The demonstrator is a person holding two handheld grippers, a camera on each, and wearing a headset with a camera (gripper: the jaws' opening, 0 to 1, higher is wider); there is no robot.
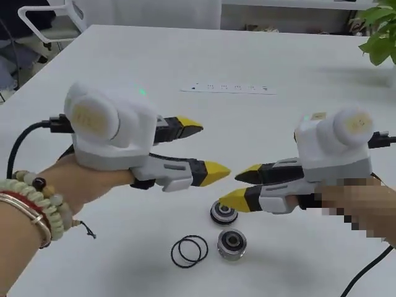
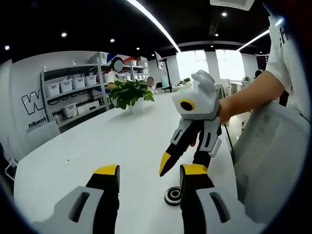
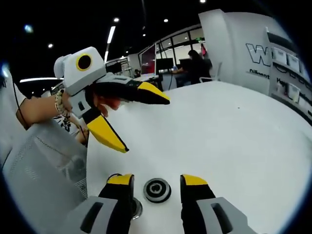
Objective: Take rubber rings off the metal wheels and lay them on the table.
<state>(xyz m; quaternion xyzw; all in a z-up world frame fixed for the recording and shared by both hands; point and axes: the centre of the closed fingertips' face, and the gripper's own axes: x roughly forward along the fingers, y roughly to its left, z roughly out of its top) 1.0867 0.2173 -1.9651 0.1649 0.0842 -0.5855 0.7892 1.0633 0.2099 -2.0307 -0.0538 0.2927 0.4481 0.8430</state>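
My head view: bright, even; faint shadows beneath metal wheels (image 1: 232, 244). My gripper views: edges bent, ceiling strips (image 2: 151, 22) glaring.

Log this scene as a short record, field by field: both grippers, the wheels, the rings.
left hand-held gripper: open, empty, held above the table
right hand-held gripper: open, empty, pointed at the far wheel
far wheel: dark rim, ring seems still on
near wheel: bare metal rim
rings: two, loose, overlapping, flat on the table beside the near wheel
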